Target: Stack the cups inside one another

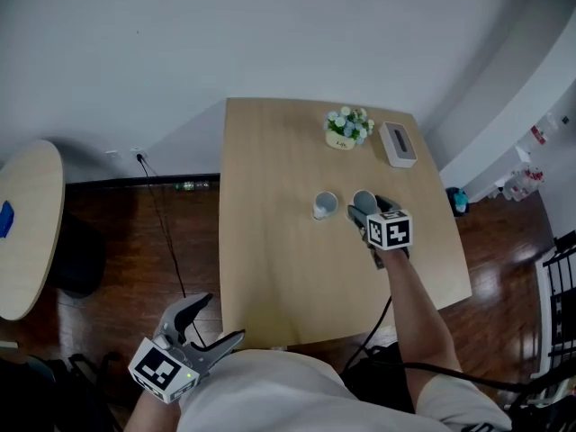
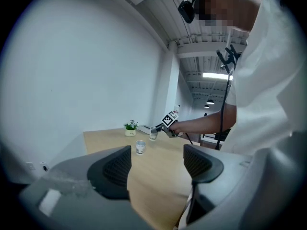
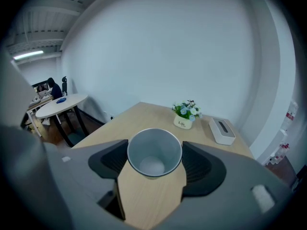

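Grey tapered smooth-walled cup [image 3: 154, 152], upright, mouth up, long axis vertical, clamped between right gripper [image 3: 154, 164] pads, nearer than small flower pot [image 1: 346, 129]. Second pale patterned cup [image 1: 325, 205] upright, just beside. Left gripper [image 1: 216, 324] spread, empty, well off.

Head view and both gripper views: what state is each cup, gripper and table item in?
right gripper: fingers shut on gripped cup.
gripped cup: upright, empty.
free cup: upright on the table, untouched, not nested.
left gripper: open, empty, off the table.
flower pot: upright.
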`<state>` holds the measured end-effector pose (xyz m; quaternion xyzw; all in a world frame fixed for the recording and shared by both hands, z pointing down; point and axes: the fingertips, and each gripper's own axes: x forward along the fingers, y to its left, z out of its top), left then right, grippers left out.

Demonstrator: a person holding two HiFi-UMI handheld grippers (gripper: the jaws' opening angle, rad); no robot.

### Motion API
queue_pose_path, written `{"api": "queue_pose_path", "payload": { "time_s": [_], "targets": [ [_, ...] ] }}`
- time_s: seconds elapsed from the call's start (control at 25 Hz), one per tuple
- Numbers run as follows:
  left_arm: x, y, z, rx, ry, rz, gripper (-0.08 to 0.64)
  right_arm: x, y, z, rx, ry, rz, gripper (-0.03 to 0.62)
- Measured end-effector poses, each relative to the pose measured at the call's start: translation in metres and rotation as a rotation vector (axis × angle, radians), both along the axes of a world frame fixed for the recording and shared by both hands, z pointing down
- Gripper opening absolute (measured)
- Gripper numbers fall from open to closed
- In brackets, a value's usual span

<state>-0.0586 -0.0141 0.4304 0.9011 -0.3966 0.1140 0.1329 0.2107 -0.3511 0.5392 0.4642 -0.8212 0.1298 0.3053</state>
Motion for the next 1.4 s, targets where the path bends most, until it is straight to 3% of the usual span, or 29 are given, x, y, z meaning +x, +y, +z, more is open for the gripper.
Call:
{"api": "queue_pose_path", "payload": {
  "time_s": [0.32,0.76,1.12,1.4],
  "targets": [
    [-0.038,0.020,0.001,-0.016,-0.008,-0.118,0.357,-0.059,-0.023,0.011,-0.006,-0.009,-0.064,0.359],
    [-0.050,0.027,0.005,-0.051,-0.024,-0.196,0.357,-0.078,-0.040,0.055,-0.061,0.006,-0.084,0.360],
    [-0.045,0.016,0.000,-0.041,-0.026,-0.125,0.357,-0.063,-0.022,0.040,-0.041,-0.003,-0.066,0.376],
    [-0.053,0.000,-0.002,-0.033,-0.019,0.039,0.358,-0.031,0.053,0.000,-0.009,-0.018,0.005,0.379]
  ]
}}
